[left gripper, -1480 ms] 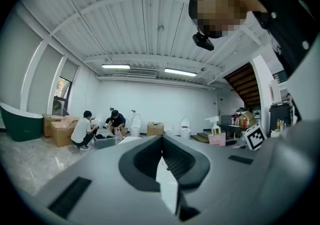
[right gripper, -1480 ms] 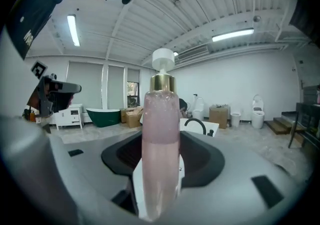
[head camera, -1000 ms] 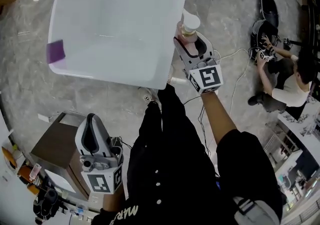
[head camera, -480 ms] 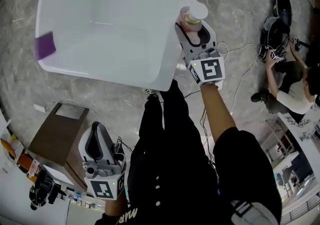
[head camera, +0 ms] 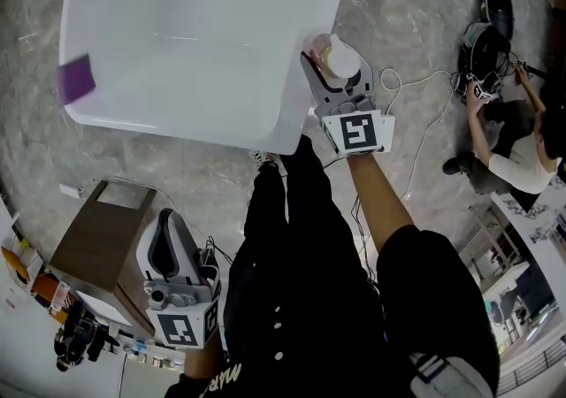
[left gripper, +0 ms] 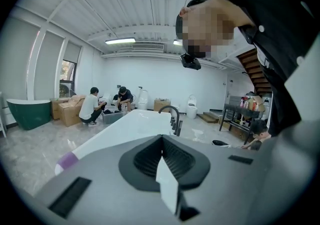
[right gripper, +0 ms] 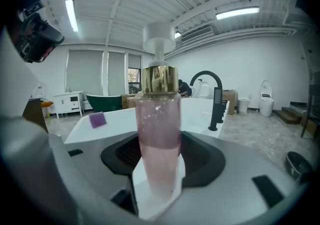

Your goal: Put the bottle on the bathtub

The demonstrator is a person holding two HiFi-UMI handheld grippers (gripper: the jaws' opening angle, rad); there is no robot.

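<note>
A clear bottle [right gripper: 159,134] of pink liquid with a gold collar and a white pump top [head camera: 339,60] stands upright in my right gripper [head camera: 329,67], which is shut on its lower body. It hangs at the right rim of the white bathtub [head camera: 292,113]; whether it touches the rim I cannot tell. In the right gripper view the tub [right gripper: 200,111] stretches away behind the bottle and the gripper [right gripper: 158,189]. My left gripper [head camera: 166,244] hangs low at the left, far from the tub, shut with nothing in it [left gripper: 167,189].
A purple block [head camera: 76,80] lies on the tub's left rim. A black faucet [right gripper: 216,99] stands at the far end. A brown cabinet [head camera: 102,250] is beside the left gripper. A person [head camera: 517,153] sits on the floor at right, with cables [head camera: 416,122] nearby.
The right gripper has come down with the bottle toward the tub's right rim. The left gripper has also sunk a little beside the cabinet.
</note>
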